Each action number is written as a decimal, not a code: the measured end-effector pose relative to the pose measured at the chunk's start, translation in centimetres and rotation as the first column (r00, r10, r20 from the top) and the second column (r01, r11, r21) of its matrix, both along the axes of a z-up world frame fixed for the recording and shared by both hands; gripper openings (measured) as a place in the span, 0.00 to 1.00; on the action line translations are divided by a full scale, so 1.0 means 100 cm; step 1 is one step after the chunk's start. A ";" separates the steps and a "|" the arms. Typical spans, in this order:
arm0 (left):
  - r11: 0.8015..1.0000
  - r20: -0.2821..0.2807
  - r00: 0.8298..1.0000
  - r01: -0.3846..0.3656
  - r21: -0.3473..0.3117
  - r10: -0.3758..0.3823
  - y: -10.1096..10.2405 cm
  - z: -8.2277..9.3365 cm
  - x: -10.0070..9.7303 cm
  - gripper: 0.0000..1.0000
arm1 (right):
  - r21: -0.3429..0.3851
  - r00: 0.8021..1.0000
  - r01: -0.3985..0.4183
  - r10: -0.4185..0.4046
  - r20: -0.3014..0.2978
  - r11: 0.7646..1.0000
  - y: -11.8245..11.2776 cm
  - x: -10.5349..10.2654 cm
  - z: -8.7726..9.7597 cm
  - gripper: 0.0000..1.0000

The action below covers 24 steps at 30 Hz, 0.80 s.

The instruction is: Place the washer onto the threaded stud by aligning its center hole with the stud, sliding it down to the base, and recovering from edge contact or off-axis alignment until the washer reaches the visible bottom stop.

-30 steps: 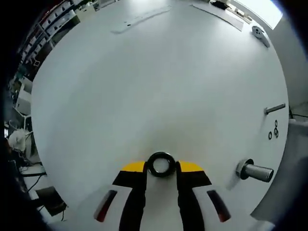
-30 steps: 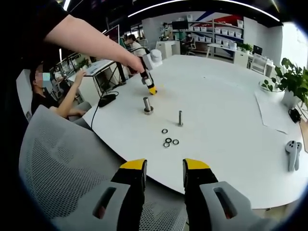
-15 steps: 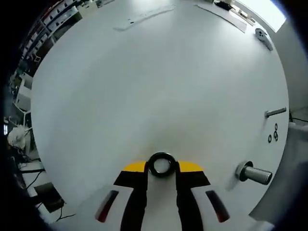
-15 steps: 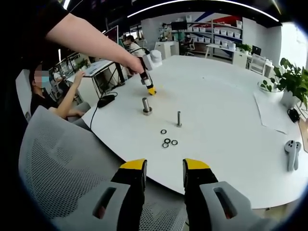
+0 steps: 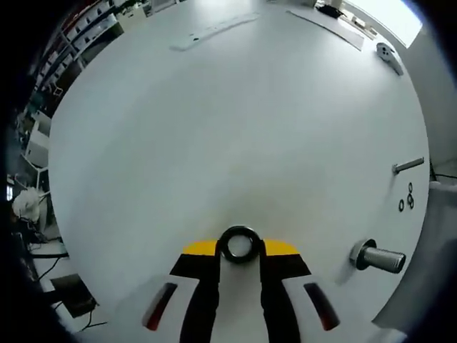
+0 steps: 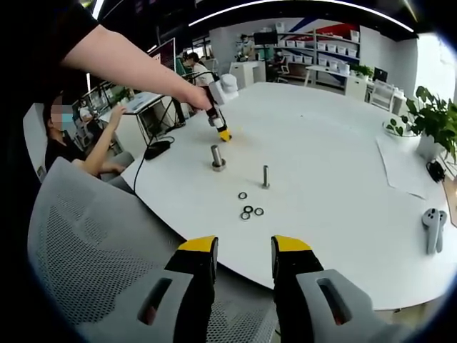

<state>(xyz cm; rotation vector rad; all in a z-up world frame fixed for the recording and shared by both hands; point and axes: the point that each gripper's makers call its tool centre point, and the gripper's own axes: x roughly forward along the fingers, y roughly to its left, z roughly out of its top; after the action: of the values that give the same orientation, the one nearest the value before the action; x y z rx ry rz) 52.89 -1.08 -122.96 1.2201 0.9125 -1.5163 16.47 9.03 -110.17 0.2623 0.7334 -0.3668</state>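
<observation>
Left claw (image 5: 240, 251) clamps a dark washer (image 5: 239, 244) between its tips, just above the white bench (image 5: 214, 128). Off to its right a thick stud (image 5: 377, 256) stands on its base; beyond that a thin stud (image 5: 408, 165), with spare washers (image 5: 405, 199) between them. Right claw (image 6: 243, 251) hangs with jaws apart and nothing between them, over a grey mesh chair (image 6: 93, 236), spare washers ahead of it.
</observation>
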 end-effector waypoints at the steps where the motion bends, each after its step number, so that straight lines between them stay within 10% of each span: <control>1: 1.000 0.003 1.000 0.004 -0.001 -0.004 0.000 0.000 -0.001 0.18 | 0.000 1.000 0.000 0.000 0.000 1.000 0.000 0.000 0.000 0.33; 24: 0.999 -0.024 0.999 0.034 0.002 -0.034 0.008 0.009 0.001 0.18 | 0.007 1.000 -0.005 0.005 0.014 1.000 0.002 0.002 0.001 0.33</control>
<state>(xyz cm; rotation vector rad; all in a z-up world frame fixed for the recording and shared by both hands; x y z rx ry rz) 52.98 -0.26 -122.10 1.2266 0.9136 -1.5604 16.66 9.20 -110.09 0.2696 0.7216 -0.3568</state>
